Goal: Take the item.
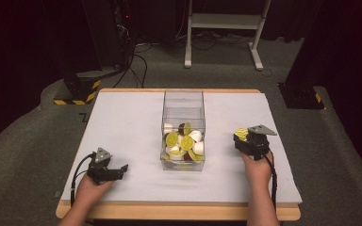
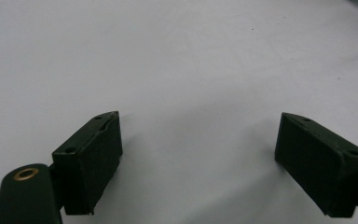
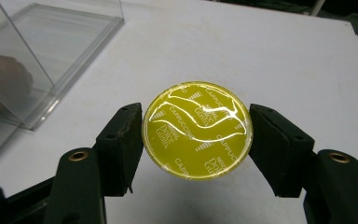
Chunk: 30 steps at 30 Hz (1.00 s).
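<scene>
The yellow capsule lid (image 3: 196, 131) between the right tongs (image 3: 196, 140) reads "CAPPUCCINO" and "Dolce Gusto", repeated.

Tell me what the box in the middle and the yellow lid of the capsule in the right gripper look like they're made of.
The clear box looks like rigid transparent plastic, perhaps acrylic: you see capsules through its glossy walls. The capsule lid, held between the right gripper fingers, looks like thin glossy foil or film: bright glare streaks cross its printed yellow face.

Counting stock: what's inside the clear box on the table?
The clear box holds a pile of coffee capsules, yellow-lidded with white cups, some brown. Those lower in the pile are covered, so no exact count.
</scene>
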Available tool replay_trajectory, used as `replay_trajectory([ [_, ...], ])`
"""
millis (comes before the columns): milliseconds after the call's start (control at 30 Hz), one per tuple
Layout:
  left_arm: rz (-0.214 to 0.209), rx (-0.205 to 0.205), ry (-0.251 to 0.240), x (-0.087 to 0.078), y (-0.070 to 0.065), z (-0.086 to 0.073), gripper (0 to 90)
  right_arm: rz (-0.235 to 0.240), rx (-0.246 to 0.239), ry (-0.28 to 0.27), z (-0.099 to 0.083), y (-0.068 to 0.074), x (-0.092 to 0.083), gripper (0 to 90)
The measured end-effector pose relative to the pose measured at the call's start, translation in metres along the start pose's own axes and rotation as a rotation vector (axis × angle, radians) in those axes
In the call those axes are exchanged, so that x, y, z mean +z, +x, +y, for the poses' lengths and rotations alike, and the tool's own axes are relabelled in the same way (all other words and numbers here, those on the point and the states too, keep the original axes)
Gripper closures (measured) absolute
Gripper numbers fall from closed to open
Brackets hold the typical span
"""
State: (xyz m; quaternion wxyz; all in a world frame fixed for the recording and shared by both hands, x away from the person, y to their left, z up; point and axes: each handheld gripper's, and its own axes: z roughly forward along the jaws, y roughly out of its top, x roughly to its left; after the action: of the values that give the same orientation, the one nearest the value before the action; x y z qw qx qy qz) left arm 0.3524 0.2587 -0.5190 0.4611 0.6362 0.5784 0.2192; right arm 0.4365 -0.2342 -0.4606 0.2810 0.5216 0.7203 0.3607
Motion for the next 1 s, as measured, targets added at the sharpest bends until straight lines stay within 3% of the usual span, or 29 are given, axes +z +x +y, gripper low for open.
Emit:
replay_trajectory([
  [433,0.001,-0.005,-0.004,0.000,-0.001,0.000,15.2,-0.082,-0.008,0.081,-0.013,-0.013,0.021,37.7],
  [1000,0.001,-0.006,-0.004,0.000,-0.001,0.000,15.3,-0.065,0.034,0.080,-0.017,-0.018,0.021,36.3],
])
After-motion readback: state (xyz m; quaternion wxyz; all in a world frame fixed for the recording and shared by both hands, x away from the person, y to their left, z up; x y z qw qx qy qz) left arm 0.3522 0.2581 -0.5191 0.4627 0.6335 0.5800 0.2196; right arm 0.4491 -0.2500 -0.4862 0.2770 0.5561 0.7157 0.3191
